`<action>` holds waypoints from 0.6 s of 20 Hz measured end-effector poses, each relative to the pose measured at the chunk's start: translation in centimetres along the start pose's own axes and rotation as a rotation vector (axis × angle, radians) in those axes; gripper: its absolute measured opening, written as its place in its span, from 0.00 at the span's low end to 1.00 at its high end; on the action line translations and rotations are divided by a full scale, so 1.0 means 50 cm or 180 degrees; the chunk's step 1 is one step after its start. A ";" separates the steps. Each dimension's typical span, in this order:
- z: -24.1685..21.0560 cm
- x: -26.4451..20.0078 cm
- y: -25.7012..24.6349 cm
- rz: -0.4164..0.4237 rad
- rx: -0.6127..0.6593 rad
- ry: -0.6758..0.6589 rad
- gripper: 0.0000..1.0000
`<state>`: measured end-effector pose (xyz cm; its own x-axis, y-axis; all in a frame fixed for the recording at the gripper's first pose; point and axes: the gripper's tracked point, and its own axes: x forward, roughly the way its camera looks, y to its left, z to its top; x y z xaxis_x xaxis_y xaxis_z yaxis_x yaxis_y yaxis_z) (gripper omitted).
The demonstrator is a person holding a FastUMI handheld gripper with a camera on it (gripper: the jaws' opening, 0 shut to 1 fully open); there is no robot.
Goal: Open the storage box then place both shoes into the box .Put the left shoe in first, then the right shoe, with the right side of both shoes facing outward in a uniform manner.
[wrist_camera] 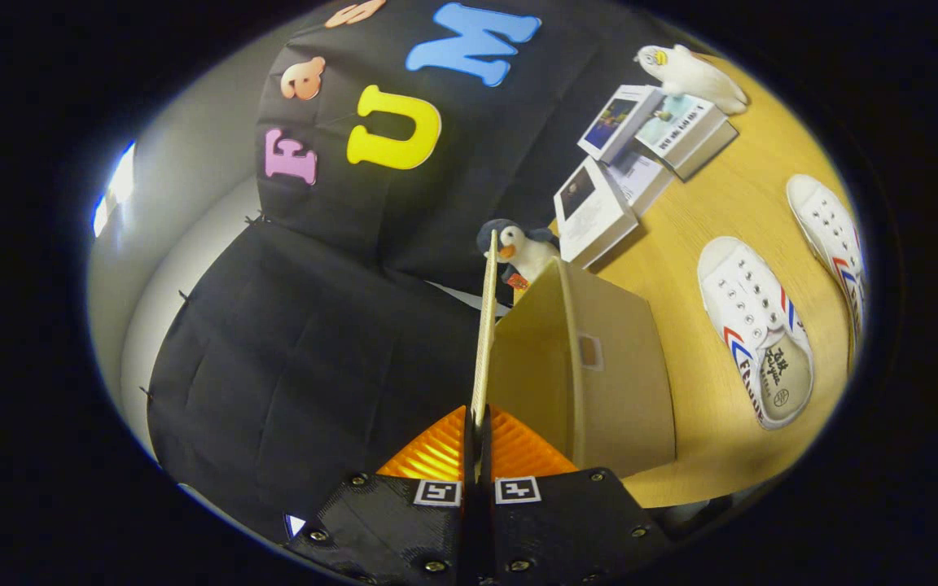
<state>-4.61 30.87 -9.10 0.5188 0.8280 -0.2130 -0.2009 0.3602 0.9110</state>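
Booth with black cloth wall behind, wooden table running off past the fingers. Biggest item: the cardboard storage box, sitting just ahead of the gripper. Its lid flap is swung up and seen edge-on, running straight out from between the fingers; both fingers are clamped onto that thin flap edge, nearly touching each other. So the box reads as open or nearly so, lid held up. Inside of the box is hidden by its wall from here, but both shoes sit on the table beyond the box, so nothing loaded yet. Near shoe lies just beside the box, far shoe further out, side by side. Can't tell which is left and which is right. Stack of books further back with a white plush toy on top, and a small penguin plush behind the box. Left to do: release lid, left shoe in, then right shoe, right sides facing out.
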 end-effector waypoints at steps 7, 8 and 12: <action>-0.020 0.057 0.155 0.0100 -0.0630 0.0092 0.01; -0.025 0.067 0.171 0.0103 -0.0697 0.0102 0.01; -0.054 0.102 0.232 0.0122 -0.0980 0.0094 0.01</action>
<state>-6.52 40.43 -0.57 0.4826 0.8539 -0.1948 -0.4645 0.4381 0.7696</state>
